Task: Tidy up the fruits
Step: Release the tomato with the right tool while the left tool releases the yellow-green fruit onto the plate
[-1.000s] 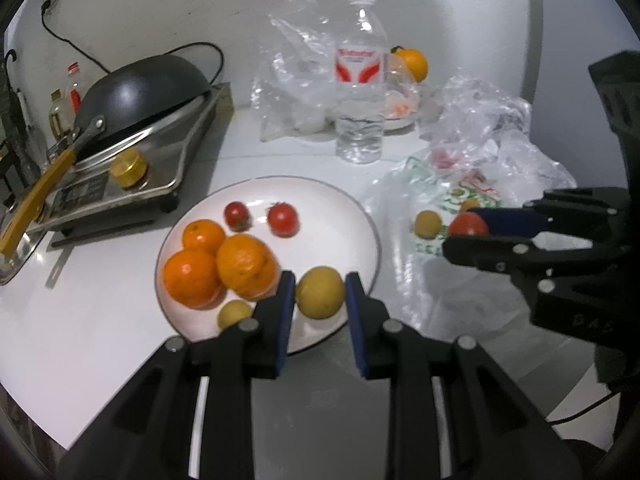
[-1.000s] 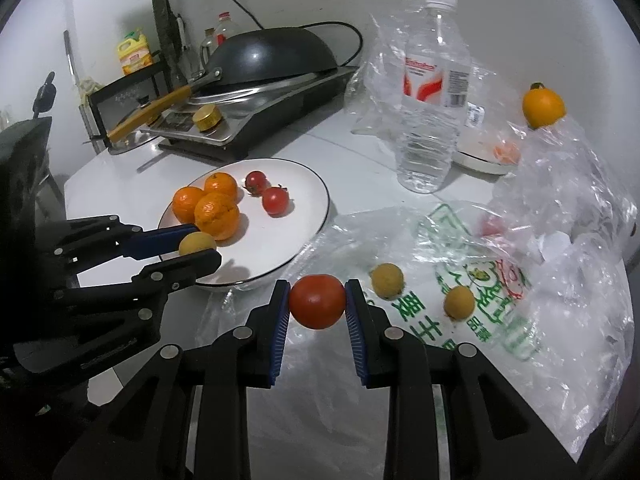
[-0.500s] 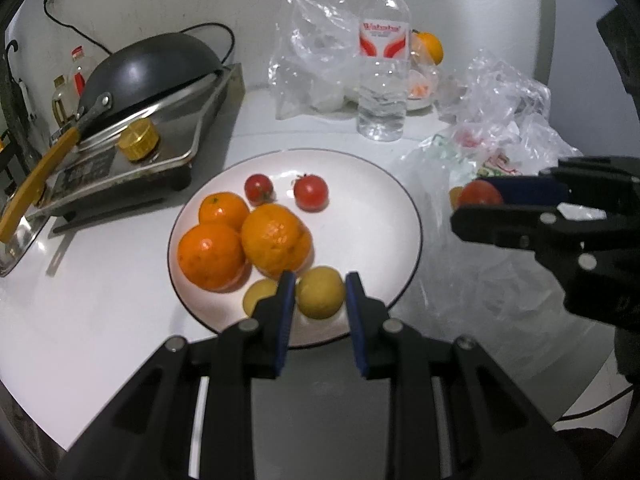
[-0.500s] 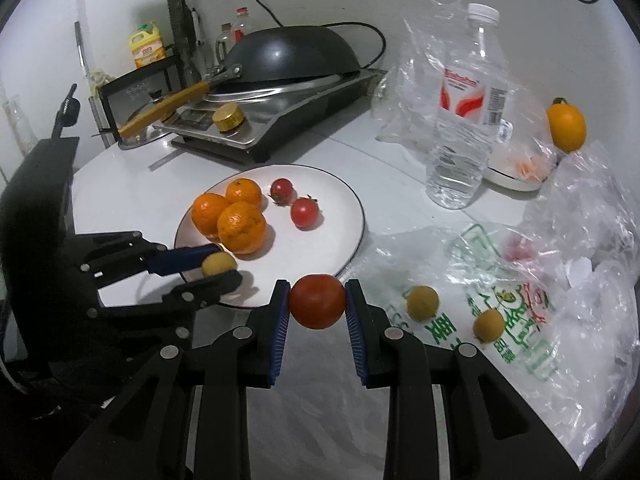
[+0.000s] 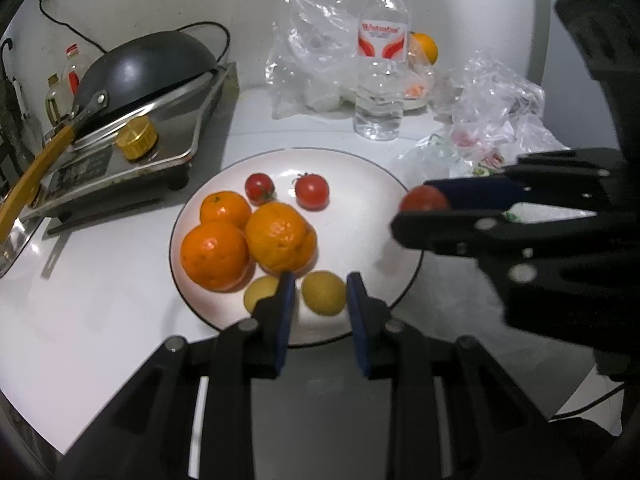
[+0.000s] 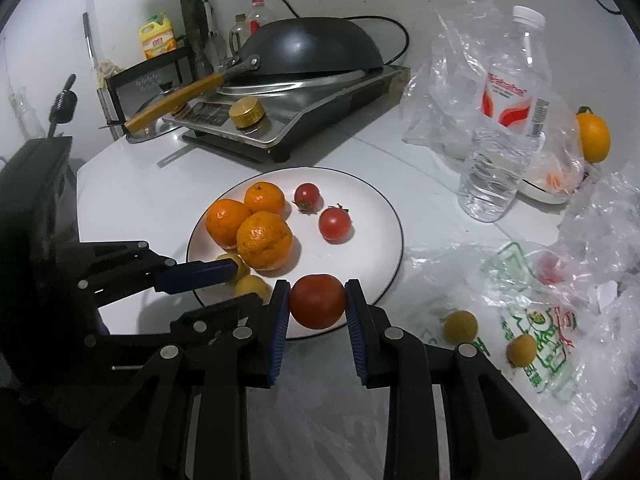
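Observation:
A white plate (image 5: 360, 184) (image 6: 372, 216) holds three oranges (image 5: 280, 236) (image 6: 264, 240), two small tomatoes (image 5: 312, 191) (image 6: 335, 223) and yellow fruits. My left gripper (image 5: 320, 296) (image 6: 240, 284) is shut on a small yellow fruit (image 5: 323, 293) (image 6: 252, 286) low over the plate's near rim, beside another yellow fruit (image 5: 262, 291). My right gripper (image 6: 317, 306) (image 5: 420, 212) is shut on a red tomato (image 6: 317, 306) (image 5: 424, 200) held above the plate's right edge. Two more yellow fruits (image 6: 461, 326) (image 6: 521, 350) lie on a plastic bag (image 6: 532, 312).
A stove with a black wok (image 5: 148, 68) (image 6: 308, 52) stands at the back left. A water bottle (image 5: 382, 60) (image 6: 504, 120), crumpled clear bags (image 5: 312, 52) and an orange fruit (image 6: 593, 138) (image 5: 424, 48) are behind the plate. A rack with bottles (image 6: 160, 40) is far left.
My left gripper moved forward with the yellow fruit over the plate's near rim. My right gripper carried the tomato left from the bag to the plate's edge.

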`<state>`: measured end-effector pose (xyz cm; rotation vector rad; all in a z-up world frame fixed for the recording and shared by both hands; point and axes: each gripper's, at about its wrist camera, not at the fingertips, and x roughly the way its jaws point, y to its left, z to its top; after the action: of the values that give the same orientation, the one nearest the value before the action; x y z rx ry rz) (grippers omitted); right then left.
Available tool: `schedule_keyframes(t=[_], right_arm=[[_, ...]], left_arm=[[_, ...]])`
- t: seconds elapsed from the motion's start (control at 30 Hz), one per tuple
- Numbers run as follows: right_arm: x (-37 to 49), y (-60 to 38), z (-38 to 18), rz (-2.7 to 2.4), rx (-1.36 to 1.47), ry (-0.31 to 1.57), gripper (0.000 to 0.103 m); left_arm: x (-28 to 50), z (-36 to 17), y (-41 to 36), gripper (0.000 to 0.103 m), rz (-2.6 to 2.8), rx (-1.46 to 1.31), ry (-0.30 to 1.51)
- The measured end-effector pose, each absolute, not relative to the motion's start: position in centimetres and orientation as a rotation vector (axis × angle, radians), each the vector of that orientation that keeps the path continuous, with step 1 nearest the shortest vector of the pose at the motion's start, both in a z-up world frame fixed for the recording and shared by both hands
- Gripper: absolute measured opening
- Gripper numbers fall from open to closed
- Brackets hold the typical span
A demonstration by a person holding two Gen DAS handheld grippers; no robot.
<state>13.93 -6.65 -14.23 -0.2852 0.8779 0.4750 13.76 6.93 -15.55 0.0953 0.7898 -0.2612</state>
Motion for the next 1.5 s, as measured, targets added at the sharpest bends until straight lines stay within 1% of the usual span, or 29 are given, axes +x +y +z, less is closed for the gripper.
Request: schedule_keyframes(t=[0.8, 1.23, 1.33, 1.37, 1.5], right_arm=[[16.1, -3.7, -17.7, 0.434, -0.342, 0.977, 0.03], [16.0, -3.4, -18.1, 0.439, -0.326, 0.996, 0.03], [15.9, -3.5, -17.8, 0.439, -0.322, 0.987, 0.034], [15.9, -3.6, -17.7, 0.439, -0.317, 0.983, 0.037], [15.5, -4.1, -17.1, 0.439, -0.304, 0.968, 0.037]], left_arm=[[13.1, -15.0, 11.8, 0.029, -0.231, 0.004, 0.734], [12.7, -14.9, 11.9, 0.029, -0.215, 0.009, 0.727], [12.7, -14.7, 11.7, 0.029, -0.211, 0.016, 0.725], [12.6, -14.7, 11.6, 0.029, -0.209, 0.018, 0.725], [12.5, -14.4, 11.2, 0.029, -0.199, 0.024, 0.724]])
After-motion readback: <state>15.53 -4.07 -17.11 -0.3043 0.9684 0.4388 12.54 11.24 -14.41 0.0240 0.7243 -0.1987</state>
